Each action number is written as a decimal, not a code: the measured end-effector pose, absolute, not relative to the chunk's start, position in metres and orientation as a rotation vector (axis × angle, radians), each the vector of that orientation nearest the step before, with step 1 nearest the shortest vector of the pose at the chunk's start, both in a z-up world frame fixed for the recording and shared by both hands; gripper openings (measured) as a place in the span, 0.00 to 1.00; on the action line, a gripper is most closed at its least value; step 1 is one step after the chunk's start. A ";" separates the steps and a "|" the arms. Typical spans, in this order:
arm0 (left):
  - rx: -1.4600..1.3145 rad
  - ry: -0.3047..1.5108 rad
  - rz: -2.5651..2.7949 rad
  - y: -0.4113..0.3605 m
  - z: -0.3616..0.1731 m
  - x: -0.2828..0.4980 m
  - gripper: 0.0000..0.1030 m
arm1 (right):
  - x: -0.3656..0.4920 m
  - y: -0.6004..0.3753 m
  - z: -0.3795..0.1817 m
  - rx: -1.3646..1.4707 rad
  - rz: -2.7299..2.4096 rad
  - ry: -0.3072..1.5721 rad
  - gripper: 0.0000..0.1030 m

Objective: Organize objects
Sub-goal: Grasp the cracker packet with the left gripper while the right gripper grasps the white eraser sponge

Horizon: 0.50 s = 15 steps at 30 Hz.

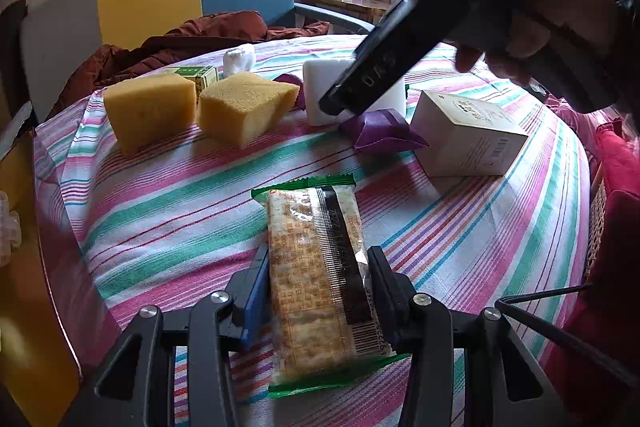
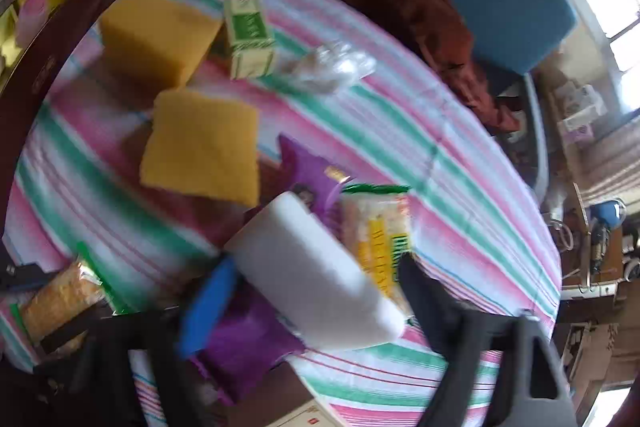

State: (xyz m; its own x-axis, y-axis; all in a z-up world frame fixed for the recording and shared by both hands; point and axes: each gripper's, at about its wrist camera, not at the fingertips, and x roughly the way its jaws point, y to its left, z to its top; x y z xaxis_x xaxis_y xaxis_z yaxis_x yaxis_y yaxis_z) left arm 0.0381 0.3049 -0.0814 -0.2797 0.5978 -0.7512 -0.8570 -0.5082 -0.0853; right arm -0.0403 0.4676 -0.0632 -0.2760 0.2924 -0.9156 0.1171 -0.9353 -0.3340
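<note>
My left gripper (image 1: 318, 257) is shut on a green-edged cracker packet (image 1: 312, 223) that lies on the striped tablecloth (image 1: 180, 195), one pad on each long side. The same packet (image 2: 60, 297) shows at the lower left of the right wrist view. A hand holds my right gripper (image 1: 336, 103) down onto a white foam block (image 1: 316, 83) at the middle of the table. In the blurred right wrist view that white block (image 2: 312, 279) lies slantwise between the fingers of the right gripper (image 2: 316, 263), and the blue pad (image 2: 208, 303) and the black finger (image 2: 424, 299) seem to press on it.
Two yellow sponges (image 1: 150, 109) (image 1: 246, 107), a small green box (image 1: 202, 75) and a clear-wrapped item (image 1: 240, 59) stand at the back left. Purple packets (image 1: 382, 131) and a white carton (image 1: 468, 135) are to the right. Another cracker packet (image 2: 380, 227) lies behind the block. A dark red box (image 2: 52, 59) is at the left edge.
</note>
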 end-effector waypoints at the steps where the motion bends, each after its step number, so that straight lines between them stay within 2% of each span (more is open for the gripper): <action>1: -0.931 0.417 1.918 0.305 -0.081 0.037 0.47 | -0.037 0.467 -0.061 -1.807 2.373 -0.522 0.51; 5: -0.924 0.420 1.923 0.304 -0.081 0.040 0.47 | -0.019 0.472 -0.042 -1.716 2.439 -0.444 0.29; 10: -0.922 0.422 1.923 0.304 -0.080 0.041 0.46 | 0.000 0.474 -0.012 -1.562 2.502 -0.324 0.23; 15: -0.936 0.438 1.912 0.303 -0.076 0.039 0.43 | 0.022 0.469 0.021 -1.404 2.566 -0.162 0.23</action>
State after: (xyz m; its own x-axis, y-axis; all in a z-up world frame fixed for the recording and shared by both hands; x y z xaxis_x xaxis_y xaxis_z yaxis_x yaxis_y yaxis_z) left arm 0.0394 0.3026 -0.0760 -0.2757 0.5887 -0.7599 -0.8609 -0.5030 -0.0773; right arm 0.0223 0.4691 0.0209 -0.5232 0.2372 -0.8185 -0.1324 -0.9715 -0.1969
